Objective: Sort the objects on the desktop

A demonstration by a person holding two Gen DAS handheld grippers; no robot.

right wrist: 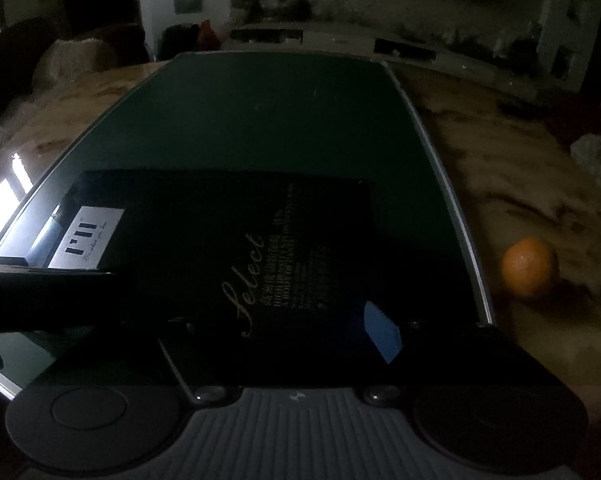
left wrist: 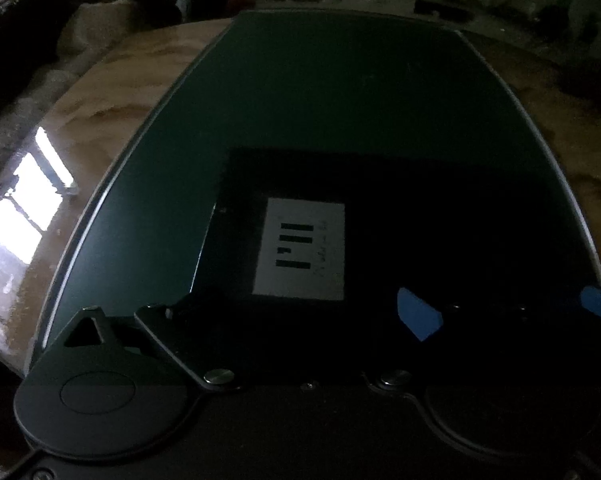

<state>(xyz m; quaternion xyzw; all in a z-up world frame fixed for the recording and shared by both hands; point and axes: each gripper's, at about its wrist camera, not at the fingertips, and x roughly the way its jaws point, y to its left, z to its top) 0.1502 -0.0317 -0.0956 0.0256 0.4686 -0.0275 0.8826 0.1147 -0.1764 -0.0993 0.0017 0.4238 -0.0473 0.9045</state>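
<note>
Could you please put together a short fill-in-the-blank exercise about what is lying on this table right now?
1. The black box lies on a dark ____ mat.
2. The round fruit beside the mat is ____ in colour.
3. The gold script on the box reads "____".
4. The white label on the box carries black ____.

Missing words: green; orange; Select; bars

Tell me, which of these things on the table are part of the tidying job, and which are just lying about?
Part of the job, as far as I can judge:
- black box with the white label, on the green mat
- orange, on the marble table beside the mat

Just lying about:
- the dim furniture and clutter behind the table
</note>
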